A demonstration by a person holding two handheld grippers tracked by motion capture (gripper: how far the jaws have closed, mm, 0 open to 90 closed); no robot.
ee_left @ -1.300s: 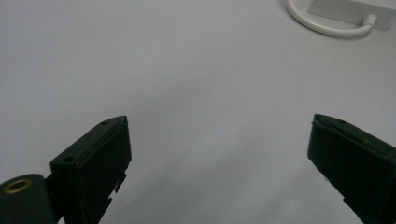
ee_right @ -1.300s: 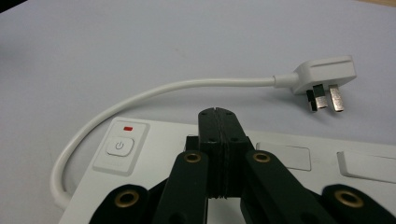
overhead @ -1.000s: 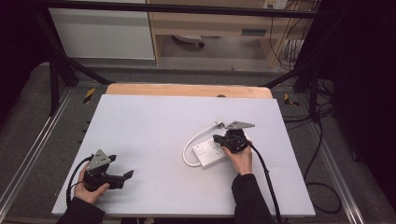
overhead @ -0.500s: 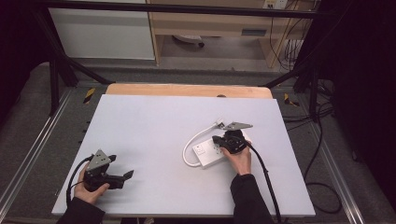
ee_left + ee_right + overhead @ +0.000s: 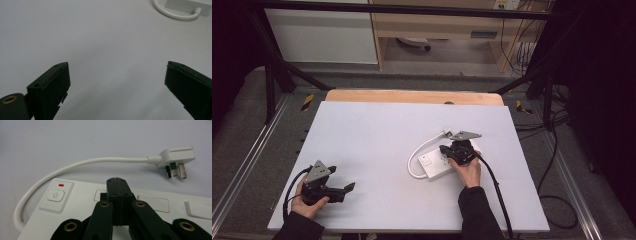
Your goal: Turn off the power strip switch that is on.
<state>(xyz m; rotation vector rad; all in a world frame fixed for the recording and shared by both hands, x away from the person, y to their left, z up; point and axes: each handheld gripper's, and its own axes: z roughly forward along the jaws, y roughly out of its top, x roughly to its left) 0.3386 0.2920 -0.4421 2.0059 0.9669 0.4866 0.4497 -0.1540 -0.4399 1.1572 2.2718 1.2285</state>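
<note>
- right gripper (image 5: pixel 117 182) jaws clenched together, empty, hovering over white plastic power strip (image 5: pixel 434 165) lying mid-right on pale grey table (image 5: pixel 372 145)
- left gripper (image 5: pixel 343 191) jaws spread, idling near-left
- white three-pin plug (image 5: pixel 175 157) lying loose; nothing grasped, work barely starting

**Plastic, metal and wood, mostly matt**

Smooth white plastic power strip (image 5: pixel 160 215) with faintly glossy cable (image 5: pixel 82 166); dull metal plug pins (image 5: pixel 182 171). Matt pale counter (image 5: pixel 377 145), bare wood far edge (image 5: pixel 412 96). Matt black plastic fingers (image 5: pixel 117 195), brass-coloured rivets.
</note>
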